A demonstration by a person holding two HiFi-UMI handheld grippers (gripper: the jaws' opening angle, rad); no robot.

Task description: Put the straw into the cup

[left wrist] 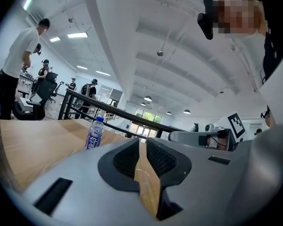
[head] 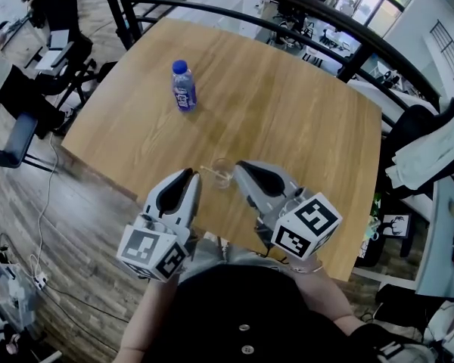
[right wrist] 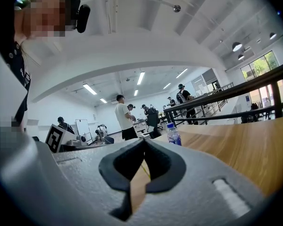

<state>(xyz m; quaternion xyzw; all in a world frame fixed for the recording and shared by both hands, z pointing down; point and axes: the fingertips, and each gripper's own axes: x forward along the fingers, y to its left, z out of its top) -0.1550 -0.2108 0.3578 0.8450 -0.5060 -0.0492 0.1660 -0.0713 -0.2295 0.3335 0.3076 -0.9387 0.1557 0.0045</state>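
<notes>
A clear plastic cup [head: 223,172] stands near the front edge of the wooden table [head: 287,112]. A thin pale straw [head: 209,172] lies on the table, with one end against the cup's left side. My left gripper [head: 190,174] hangs just left of the straw and points level. In the left gripper view its jaws [left wrist: 140,140] stand a narrow slit apart with nothing pressed between them, and the cup [left wrist: 141,172] shows faintly through the gap. My right gripper [head: 240,165] is just right of the cup. Its tips [right wrist: 144,140] meet and hold nothing.
A blue-capped water bottle [head: 184,86] stands upright further back on the left. A black railing [head: 310,21] runs behind the table. Office chairs and several people are to the left beyond it. The person's body is close against the table's front edge.
</notes>
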